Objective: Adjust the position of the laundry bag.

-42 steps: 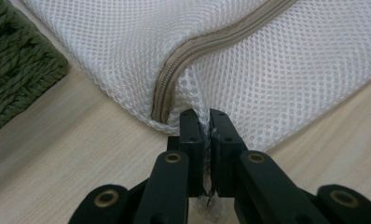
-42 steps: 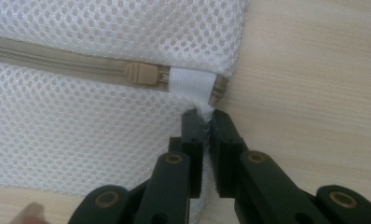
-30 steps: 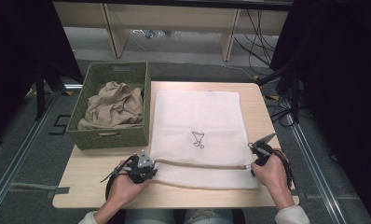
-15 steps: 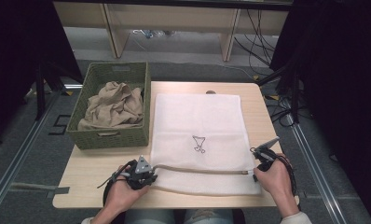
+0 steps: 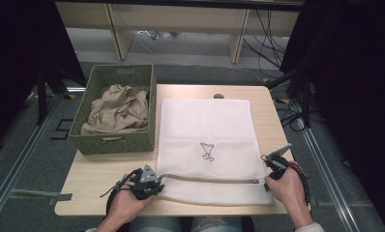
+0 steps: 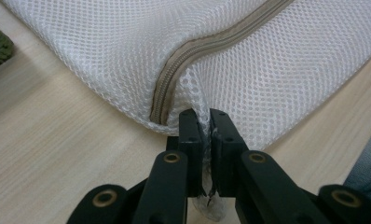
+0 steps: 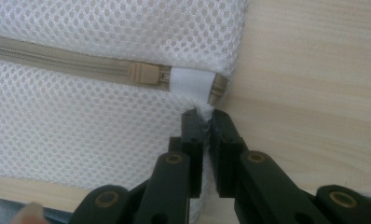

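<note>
Left tool pinches the mesh bag at its near left corner; right tool pinches its near right corner by the zip. The bag lies flat on the tabletop, beside a basket of cloth.

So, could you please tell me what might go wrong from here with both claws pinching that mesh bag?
1. The left claw and right claw each pinch only a thin bit of the mesh laundry bag beside its zipper; a hard pull could tear the mesh or let it slip out.
2. The zipper pull sits close to the right claw, so tension there might snag it.
3. The bag's near edge lies close to the table edge and might slide off.
</note>
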A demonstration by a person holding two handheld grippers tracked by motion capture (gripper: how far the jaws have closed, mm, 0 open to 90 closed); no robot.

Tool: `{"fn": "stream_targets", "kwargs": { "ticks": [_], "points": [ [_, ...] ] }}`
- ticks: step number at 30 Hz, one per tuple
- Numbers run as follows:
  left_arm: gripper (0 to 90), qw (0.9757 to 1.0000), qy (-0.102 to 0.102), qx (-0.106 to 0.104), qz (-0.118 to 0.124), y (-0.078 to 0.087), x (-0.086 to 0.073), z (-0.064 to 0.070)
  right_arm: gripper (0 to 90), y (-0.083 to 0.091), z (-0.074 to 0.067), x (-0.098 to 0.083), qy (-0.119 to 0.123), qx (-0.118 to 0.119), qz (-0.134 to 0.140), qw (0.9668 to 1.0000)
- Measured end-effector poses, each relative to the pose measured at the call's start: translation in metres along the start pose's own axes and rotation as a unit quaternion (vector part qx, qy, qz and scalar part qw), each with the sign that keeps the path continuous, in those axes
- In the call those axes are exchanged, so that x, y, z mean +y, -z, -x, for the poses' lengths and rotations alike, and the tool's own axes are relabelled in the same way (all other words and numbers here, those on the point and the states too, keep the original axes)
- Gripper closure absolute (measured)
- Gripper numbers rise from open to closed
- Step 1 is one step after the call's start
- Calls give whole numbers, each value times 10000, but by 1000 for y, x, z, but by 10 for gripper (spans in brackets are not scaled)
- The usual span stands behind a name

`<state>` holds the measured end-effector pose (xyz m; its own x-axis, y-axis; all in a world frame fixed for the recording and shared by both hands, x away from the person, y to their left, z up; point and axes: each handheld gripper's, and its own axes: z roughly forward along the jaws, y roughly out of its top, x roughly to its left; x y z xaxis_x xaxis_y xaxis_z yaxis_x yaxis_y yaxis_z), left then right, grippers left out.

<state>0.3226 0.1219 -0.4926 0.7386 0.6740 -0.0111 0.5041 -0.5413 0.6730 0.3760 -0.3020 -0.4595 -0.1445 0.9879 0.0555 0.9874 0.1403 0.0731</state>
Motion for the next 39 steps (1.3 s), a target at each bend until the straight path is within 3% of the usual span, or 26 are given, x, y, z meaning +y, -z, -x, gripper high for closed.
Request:
{"fn": "stream_targets", "kwargs": {
  "ticks": [1, 4, 6, 12, 14, 16, 17, 18, 19, 21, 22, 23, 25, 26, 27, 28, 29, 30, 31, 32, 33, 35, 36, 37, 38, 39],
  "points": [
    [836, 9999, 102, 2, 11, 0, -1, 2, 859, 0, 0, -1, -22, -2, -12, 10000],
    [834, 9999, 147, -25, -11, 0, -2, 3, 858, 0, -1, -4, -36, 39, -37, 10000],
    [832, 10000, -26, -6, -25, 0, -1, 1, 857, 0, 0, -5, 8, 22, -40, 10000],
    [819, 10000, 33, -46, -42, 0, -1, 2, 846, -1, 2, -5, 69, 78, -50, 9999],
    [806, 10000, 17, -1, -44, -1, -1, 1, 836, -1, -1, -5, -154, 19, -155, 9998],
    [789, 10000, 20, -9, -54, -1, -2, 2, 826, -1, -1, -5, -157, 36, -131, 9998],
    [779, 10000, 7, 5, -62, -1, -2, 1, 819, -3, 1, -5, -69, 23, 30, 10000],
    [760, 9999, 146, -2, -74, -1, -2, 3, 807, -2, 2, -5, -40, 30, -52, 10000],
    [742, 9998, 185, -15, -50, 0, -2, 2, 798, -1, 5, -4, 60, 197, -179, 9996],
    [681, 9997, 239, 23, 12, 2, -2, 1, 771, 2, 6, -4, 46, 144, -207, 9997],
    [645, 9997, 246, 32, 40, 4, -2, 1, 752, 0, 5, -5, -69, -11, 19, 10000],
    [614, 9995, 276, 84, 90, 7, -2, -1, 739, 1, 5, -5, -70, 58, 126, 9999],
    [551, 9991, 323, 140, 215, 10, -1, -3, 725, 5, 8, -5, -72, 6, 220, 9997],
    [534, 9995, 226, 170, 171, 12, -1, -6, 722, 5, 9, -5, -100, 38, 265, 9996],
    [518, 9984, 353, 247, 362, 12, 0, -6, 722, 6, 9, -5, -144, -17, 274, 9995],
    [500, 9985, 317, 235, 383, 14, 0, -7, 719, 8, 10, -5, -115, -10, 378, 9992],
    [495, 9992, 50, 290, 262, 18, 1, -12, 716, 9, 10, -5, -151, -25, 389, 9991],
    [485, 9986, 251, 267, 371, 17, 1, -11, 713, 9, 11, -5, -106, -58, 401, 9991],
    [478, 9971, 333, 378, 579, 15, 2, -10, 713, 10, 7, -5, -425, -2, 417, 9982],
    [467, 9965, 456, 342, 609, 15, 2, -9, 712, 10, 12, -5, -197, -9, 459, 9988],
    [463, 9961, 401, 425, 665, 15, 2, -10, 711, 10, 12, -4, -151, -23, 480, 9987],
    [449, 9966, 343, 365, 653, 16, 4, -12, 709, 10, 12, -4, -203, 40, 529, 9984],
    [439, 9953, 394, 427, 781, 14, 4, -11, 706, 11, 12, -3, -199, 0, 521, 9984],
    [432, 9953, 385, 405, 792, 15, 5, -11, 704, 13, 8, -3, -432, -13, 457, 9980],
    [422, 9945, 464, 492, 804, 15, 6, -11, 702, 12, 11, -2, -254, -4, 564, 9981],
    [407, 9949, 326, 485, 819, 15, 8, -13, 699, 12, 13, -2, -187, 6, 596, 9980]
  ]
}}
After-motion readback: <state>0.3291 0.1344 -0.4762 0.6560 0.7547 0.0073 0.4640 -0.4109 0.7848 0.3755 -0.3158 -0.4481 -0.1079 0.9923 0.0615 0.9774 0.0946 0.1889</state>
